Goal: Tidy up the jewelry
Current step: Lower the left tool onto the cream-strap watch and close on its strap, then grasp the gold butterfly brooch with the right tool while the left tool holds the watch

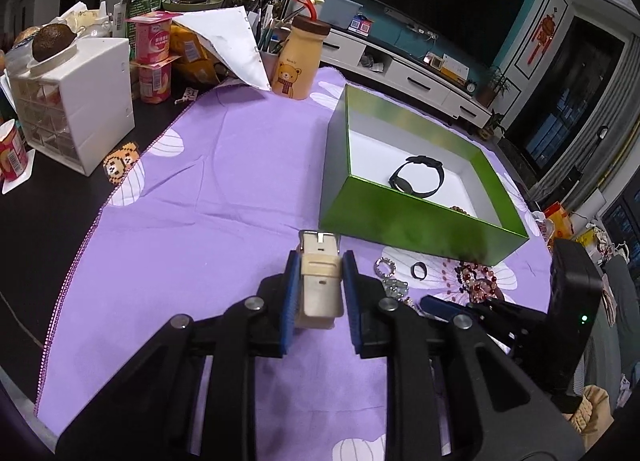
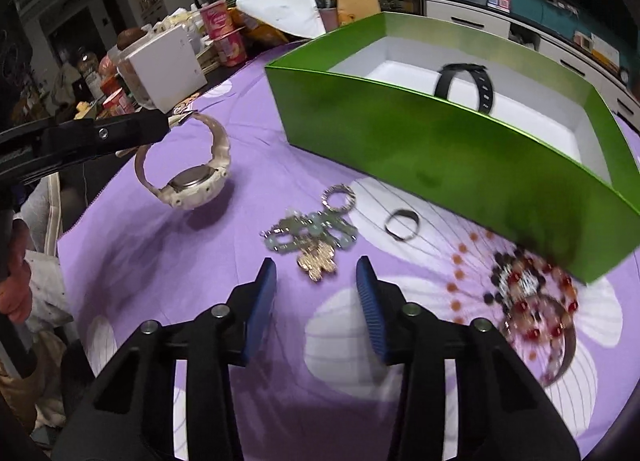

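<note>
While left tool (image 1: 320,285) grips cream watch (image 2: 188,169) by strap above table (image 2: 160,261), right tool (image 2: 316,293) hangs open nr gold charm (image 2: 316,265); next: watch into green box (image 2: 440,149).

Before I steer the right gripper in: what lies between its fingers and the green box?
In the right wrist view, a gold charm, pale green link bracelet and dark ring.

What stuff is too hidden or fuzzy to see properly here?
- Cream plastic wristwatch: left view, gripper pads hide its face.
- Brown beads in green cardboard box: near wall hides most.
- Red-and-black bead bracelets: right view, motion blur.
- Pale green jewelry: tangled, pieces unclear.
</note>
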A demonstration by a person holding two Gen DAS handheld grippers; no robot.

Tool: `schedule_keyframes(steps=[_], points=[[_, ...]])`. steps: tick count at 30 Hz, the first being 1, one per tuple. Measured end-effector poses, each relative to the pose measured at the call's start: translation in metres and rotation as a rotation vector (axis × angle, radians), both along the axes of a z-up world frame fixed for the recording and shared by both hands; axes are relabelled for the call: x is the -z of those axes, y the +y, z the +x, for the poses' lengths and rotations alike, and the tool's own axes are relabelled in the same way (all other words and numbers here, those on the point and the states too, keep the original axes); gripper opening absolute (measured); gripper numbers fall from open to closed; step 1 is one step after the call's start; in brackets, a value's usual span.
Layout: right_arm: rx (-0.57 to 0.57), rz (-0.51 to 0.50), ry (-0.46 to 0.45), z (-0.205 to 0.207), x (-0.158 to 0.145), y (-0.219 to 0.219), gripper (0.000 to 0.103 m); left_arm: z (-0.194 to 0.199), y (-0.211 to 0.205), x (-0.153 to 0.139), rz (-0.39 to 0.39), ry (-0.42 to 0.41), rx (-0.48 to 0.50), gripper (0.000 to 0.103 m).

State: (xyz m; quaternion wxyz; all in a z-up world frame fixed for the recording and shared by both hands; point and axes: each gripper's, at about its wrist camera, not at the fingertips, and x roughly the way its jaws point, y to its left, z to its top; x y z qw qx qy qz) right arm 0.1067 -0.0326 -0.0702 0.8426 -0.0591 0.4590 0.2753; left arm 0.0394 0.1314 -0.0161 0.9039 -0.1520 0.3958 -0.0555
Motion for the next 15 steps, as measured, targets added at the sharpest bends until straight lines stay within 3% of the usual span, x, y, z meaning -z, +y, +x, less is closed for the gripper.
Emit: schedule_keyframes(steps=[5,15], points=[[-0.016,-0.033,-0.014,0.004,0.004,0.009,0.023,-0.002,0.001,0.000,-0.006,0.002,0.003,0.021],[0.023,0.033,-0.015,-0.008,-0.007,-0.014,0.020,-0.003,-0.005,-0.003,-0.005,0.003,0.017,0.021]])
